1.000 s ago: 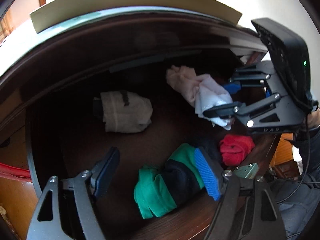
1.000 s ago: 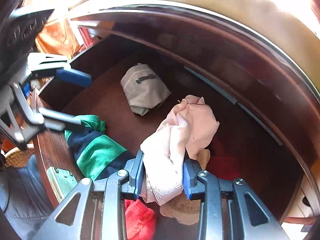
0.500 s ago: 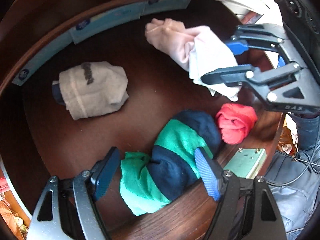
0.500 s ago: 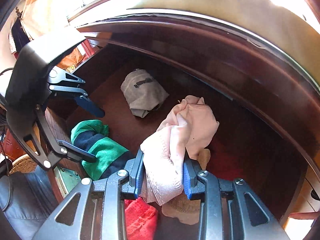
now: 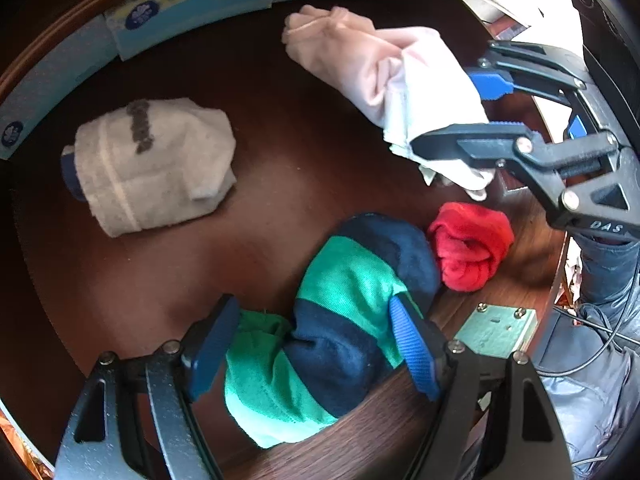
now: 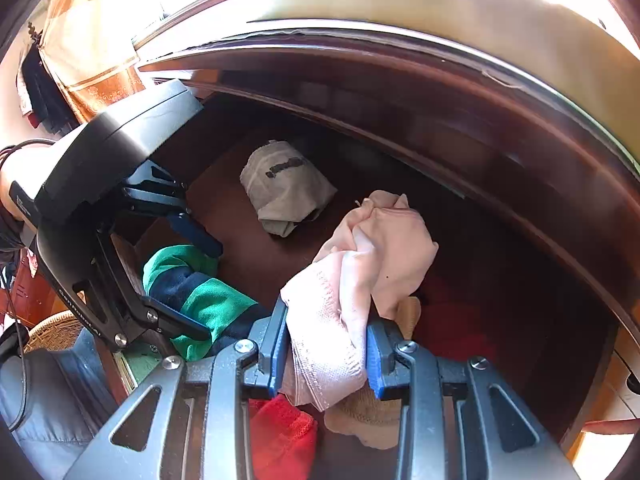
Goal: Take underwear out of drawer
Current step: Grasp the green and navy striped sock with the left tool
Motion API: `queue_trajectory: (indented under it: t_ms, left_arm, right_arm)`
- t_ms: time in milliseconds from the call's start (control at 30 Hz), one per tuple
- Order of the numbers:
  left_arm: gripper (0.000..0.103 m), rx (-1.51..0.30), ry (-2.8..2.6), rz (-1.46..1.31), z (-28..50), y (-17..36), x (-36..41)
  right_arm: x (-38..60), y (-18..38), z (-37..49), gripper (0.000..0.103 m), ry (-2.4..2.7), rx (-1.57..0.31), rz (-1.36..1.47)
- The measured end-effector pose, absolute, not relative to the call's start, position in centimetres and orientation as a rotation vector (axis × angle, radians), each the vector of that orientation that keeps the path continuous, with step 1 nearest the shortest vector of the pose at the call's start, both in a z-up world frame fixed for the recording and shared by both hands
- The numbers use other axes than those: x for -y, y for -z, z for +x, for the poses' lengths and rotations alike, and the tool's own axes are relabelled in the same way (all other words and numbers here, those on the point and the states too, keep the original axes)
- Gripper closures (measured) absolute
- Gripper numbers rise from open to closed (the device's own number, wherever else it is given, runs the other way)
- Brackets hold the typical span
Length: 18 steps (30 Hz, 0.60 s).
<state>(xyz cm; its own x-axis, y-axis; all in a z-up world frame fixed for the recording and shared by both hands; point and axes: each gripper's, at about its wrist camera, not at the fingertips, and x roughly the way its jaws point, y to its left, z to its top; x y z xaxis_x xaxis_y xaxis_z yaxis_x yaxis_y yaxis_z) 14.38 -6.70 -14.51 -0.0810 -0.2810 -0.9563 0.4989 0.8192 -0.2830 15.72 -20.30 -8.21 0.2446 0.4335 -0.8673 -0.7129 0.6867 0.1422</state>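
Down inside the dark wooden drawer (image 5: 280, 152), the left gripper (image 5: 316, 340) hangs with its blue pads spread either side of a rolled green-and-navy striped garment (image 5: 340, 320) at the front edge, not pinching it. Only the left wrist view shows the blue-and-white patterned packets (image 5: 192, 4) lining the back wall. The right gripper (image 6: 326, 344) is clamped on the pale pink underwear (image 6: 360, 280), lifted clear of the drawer floor. A folded grey garment (image 5: 152, 164) lies toward the back. A red bundle (image 5: 470, 244) sits by the front edge. The right wrist view alone reveals a tan knitted piece (image 6: 368, 416) beneath the pink one.
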Motion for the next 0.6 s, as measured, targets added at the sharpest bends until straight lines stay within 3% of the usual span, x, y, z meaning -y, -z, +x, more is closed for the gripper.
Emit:
queue_trajectory:
  t_ms: [167, 233, 367, 600]
  left_arm:
    - [0.027, -1.534, 0.666, 0.169, 15.0, 15.9, 6.4]
    - [0.040, -1.529, 0.683, 0.153, 15.0, 16.1, 6.4]
    - [0.078, -1.522, 0.738, 0.147, 14.4, 16.8, 6.4]
    - [0.086, -1.412, 0.701, 0.142, 13.9, 15.7, 5.2]
  right_arm:
    - [20.0, 8.6, 15.9, 0.068, -0.800, -1.069, -0.303]
    - [20.1, 8.5, 15.8, 0.068, -0.799, -1.068, -0.301]
    - [20.1, 8.5, 15.8, 0.068, -0.799, -1.068, -0.294]
    - [20.2, 8.4, 15.7, 0.068, -0.796, -1.063, -0.292]
